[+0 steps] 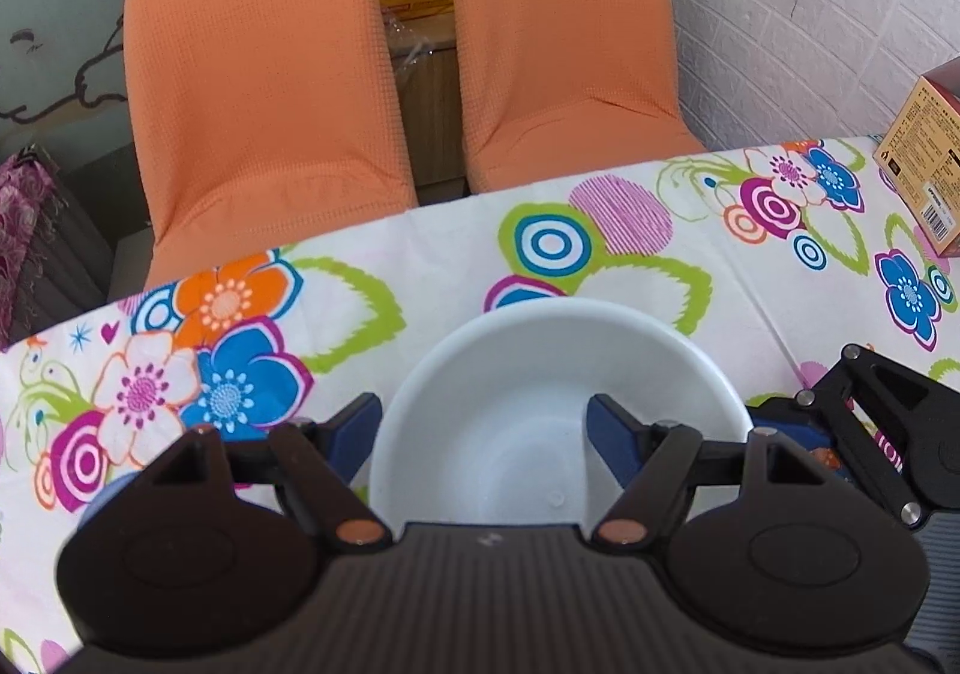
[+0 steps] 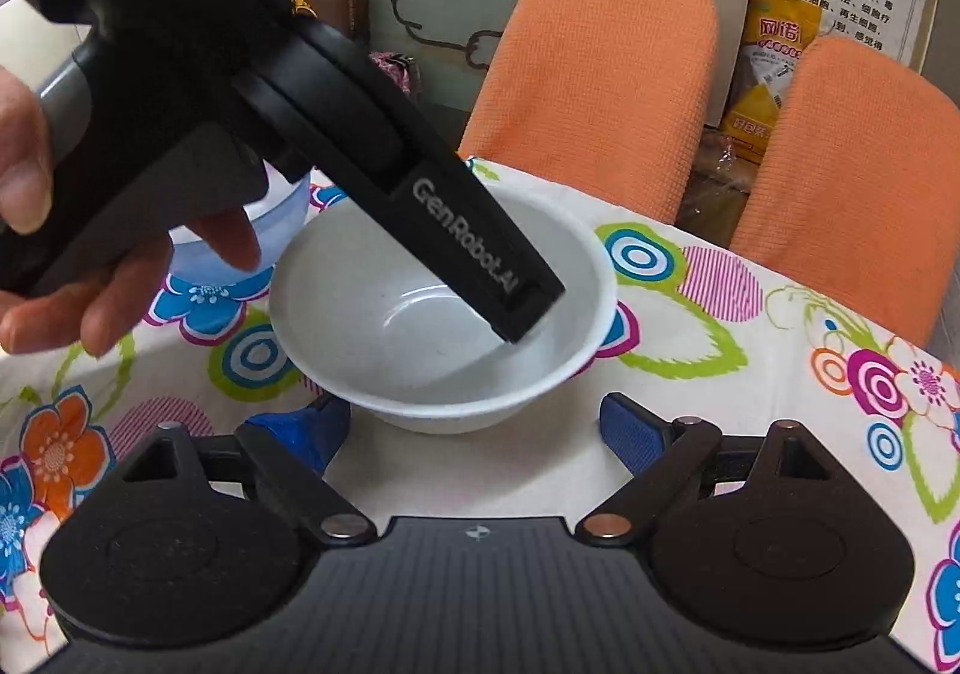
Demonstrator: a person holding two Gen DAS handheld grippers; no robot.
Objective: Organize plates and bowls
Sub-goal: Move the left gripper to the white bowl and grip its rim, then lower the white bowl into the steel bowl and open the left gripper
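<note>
A white bowl (image 1: 540, 404) stands upright on the flowered tablecloth. My left gripper (image 1: 486, 428) is open, with one blue pad outside the bowl's left rim and the other inside the bowl. In the right wrist view the same bowl (image 2: 372, 326) sits mid-table with the left gripper body (image 2: 468, 248) reaching down into it. My right gripper (image 2: 474, 434) is open and empty, just in front of the bowl's near side. A pale blue dish (image 2: 240, 242) shows behind the hand at the left.
Two orange chairs (image 1: 258, 104) (image 1: 558, 44) stand at the table's far edge. A brown carton (image 1: 924, 158) sits at the table's right. The right gripper (image 1: 870, 434) shows at the right of the left wrist view. Bags and boxes (image 2: 774, 56) lie behind the chairs.
</note>
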